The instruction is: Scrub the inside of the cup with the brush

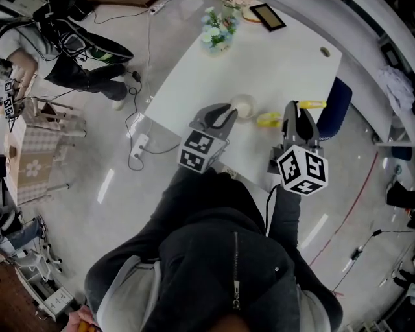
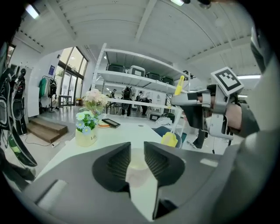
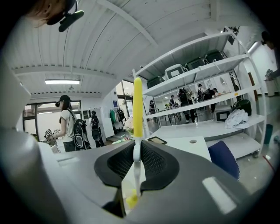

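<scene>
Cup sits just beyond slightly parted left fingers; right fingers clamp brush.

The cup stands on the bench close to its near edge. The left claw sits just near-left of the cup, which appears to lie in line with the gap between its jaws. The brush is just right of the cup, with its stem clamped in the right claw. The flower pot stands far left on the bench, and a flat frame lies to its right. A chair adjoins the right edge of the bench.
</scene>
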{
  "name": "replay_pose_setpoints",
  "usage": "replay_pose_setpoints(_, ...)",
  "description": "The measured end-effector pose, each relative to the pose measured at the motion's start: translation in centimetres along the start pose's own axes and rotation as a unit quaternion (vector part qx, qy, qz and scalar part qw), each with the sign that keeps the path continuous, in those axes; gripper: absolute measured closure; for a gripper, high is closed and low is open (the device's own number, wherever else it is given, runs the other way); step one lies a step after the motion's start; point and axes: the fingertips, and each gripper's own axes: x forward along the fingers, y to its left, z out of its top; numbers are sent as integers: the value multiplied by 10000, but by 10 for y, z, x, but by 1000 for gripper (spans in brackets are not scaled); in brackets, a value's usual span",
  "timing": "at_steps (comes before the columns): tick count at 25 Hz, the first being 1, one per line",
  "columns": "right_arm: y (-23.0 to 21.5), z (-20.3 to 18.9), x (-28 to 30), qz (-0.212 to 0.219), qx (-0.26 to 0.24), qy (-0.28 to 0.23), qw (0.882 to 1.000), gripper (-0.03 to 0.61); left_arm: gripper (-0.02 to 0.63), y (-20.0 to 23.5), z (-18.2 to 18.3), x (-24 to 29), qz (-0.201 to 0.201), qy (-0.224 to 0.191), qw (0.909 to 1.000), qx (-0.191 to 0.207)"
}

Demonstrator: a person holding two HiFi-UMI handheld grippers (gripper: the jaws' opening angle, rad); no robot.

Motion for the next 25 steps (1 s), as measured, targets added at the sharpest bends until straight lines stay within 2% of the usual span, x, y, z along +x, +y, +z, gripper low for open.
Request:
replay_pose_setpoints(2,1,6,1,12,-23,-51,10000,535,435,-3,-7,4,-219,143,9995,174)
replay_pose_setpoints(5,3,20,1,25,-50,-178,9998,535,330,-7,-25,16,-541,550,9955,551)
replay_pose_setpoints(7,9,32,2,65,-80,-280,9996,535,274,-5,-35,26,-642,748,9916,836)
replay_pose_setpoints(8,12,37,3,91,-104,-327,9994,535,227,-3,-40,31,-688,814,9898,947)
replay_pose_setpoints(11,22,50,5,135,-147,-429,9989,535,173,-1,-57,49,-868,993,9845,1156)
replay_pose_setpoints(15,37,57,13,203,-64,-419,9989,535,160,2,-74,70,-1036,1194,9787,1311)
replay_pose_setpoints(18,50,56,21,281,-64,-363,9989,535,153,3,-76,80,-1203,1188,9766,1331)
replay_pose_setpoints(23,63,35,39,283,-104,-136,9995,535,158,-4,-86,91,-1693,1078,9705,1335)
replay_pose_setpoints(25,69,22,45,277,-153,9,9995,535,184,-7,-91,91,-1859,1046,9678,1336)
